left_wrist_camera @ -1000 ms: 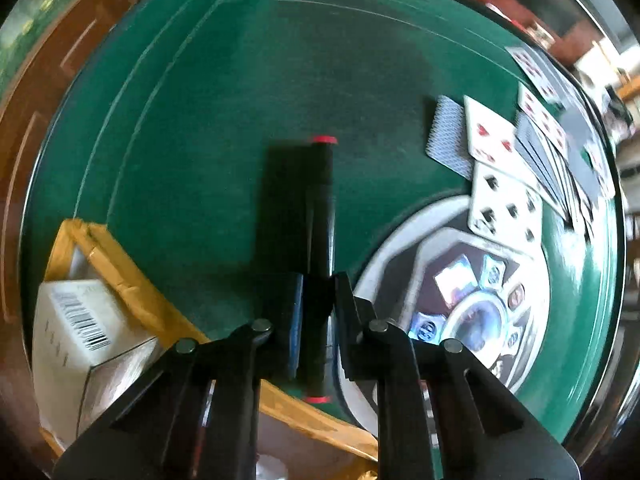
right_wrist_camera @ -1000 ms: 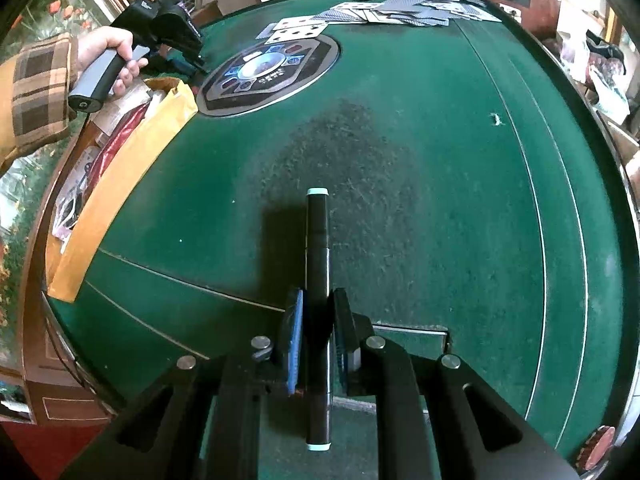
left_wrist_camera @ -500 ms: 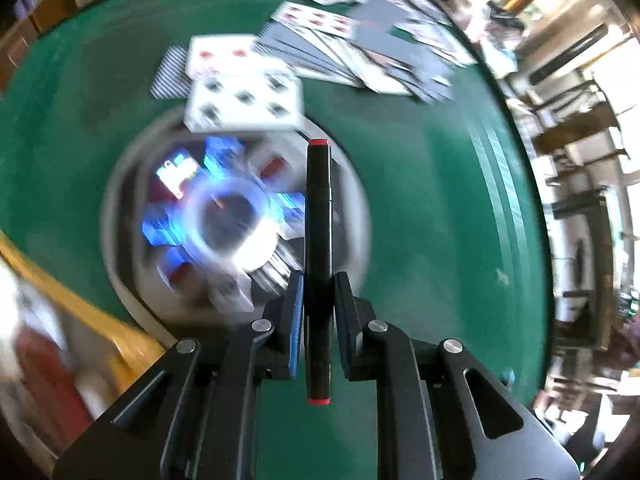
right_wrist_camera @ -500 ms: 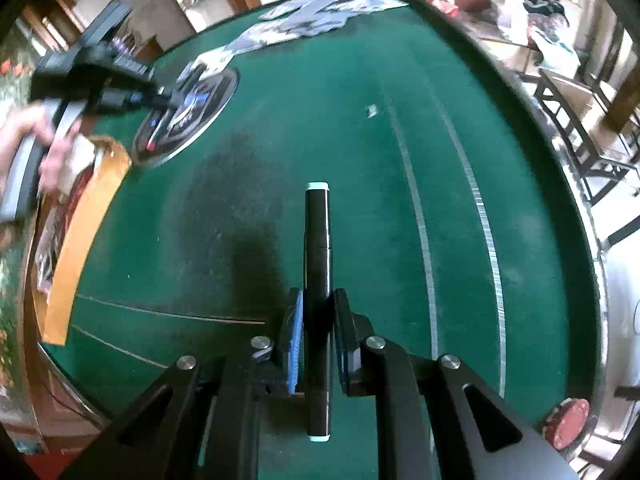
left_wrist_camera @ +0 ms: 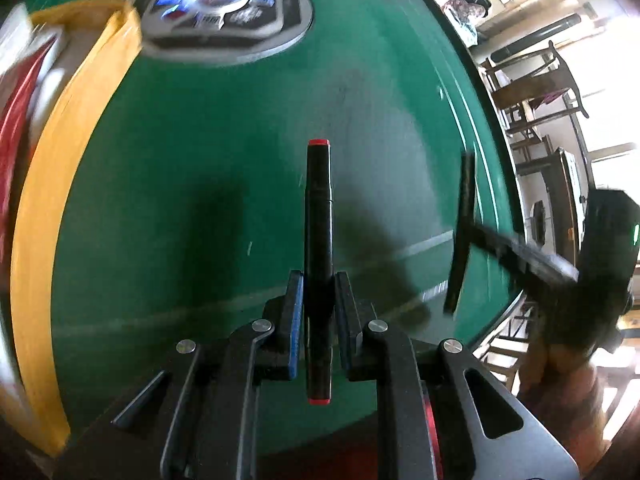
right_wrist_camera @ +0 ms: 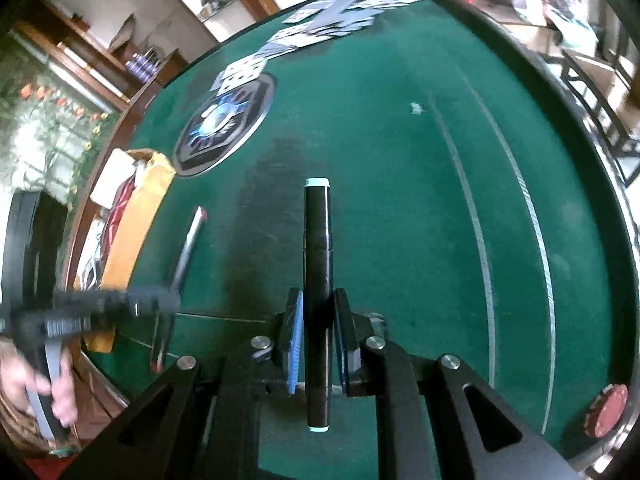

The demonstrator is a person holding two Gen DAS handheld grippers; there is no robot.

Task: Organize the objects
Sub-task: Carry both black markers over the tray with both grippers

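Note:
My left gripper (left_wrist_camera: pixel 318 294) is shut on a black marker with red end caps (left_wrist_camera: pixel 318 216), held above the green felt table (left_wrist_camera: pixel 200 152). My right gripper (right_wrist_camera: pixel 317 312) is shut on a black marker with pale blue-white end caps (right_wrist_camera: pixel 317 256). In the left wrist view the right gripper (left_wrist_camera: pixel 520 256) shows blurred at the right with its marker (left_wrist_camera: pixel 462 232). In the right wrist view the left gripper (right_wrist_camera: pixel 100 308) shows blurred at the left with its marker (right_wrist_camera: pixel 184 264).
A yellow-rimmed box (left_wrist_camera: pixel 52 184) holding packages sits at the table's left edge, also in the right wrist view (right_wrist_camera: pixel 136 216). A grey emblem (left_wrist_camera: pixel 224 12) marks the table's middle. Playing cards (right_wrist_camera: pixel 320 28) lie spread at the far side. A red chip (right_wrist_camera: pixel 606 410) lies at the near right edge.
The left gripper has swung from the emblem and cards toward the near table edge, close to the right gripper. The right gripper has moved little. Both keep their markers.

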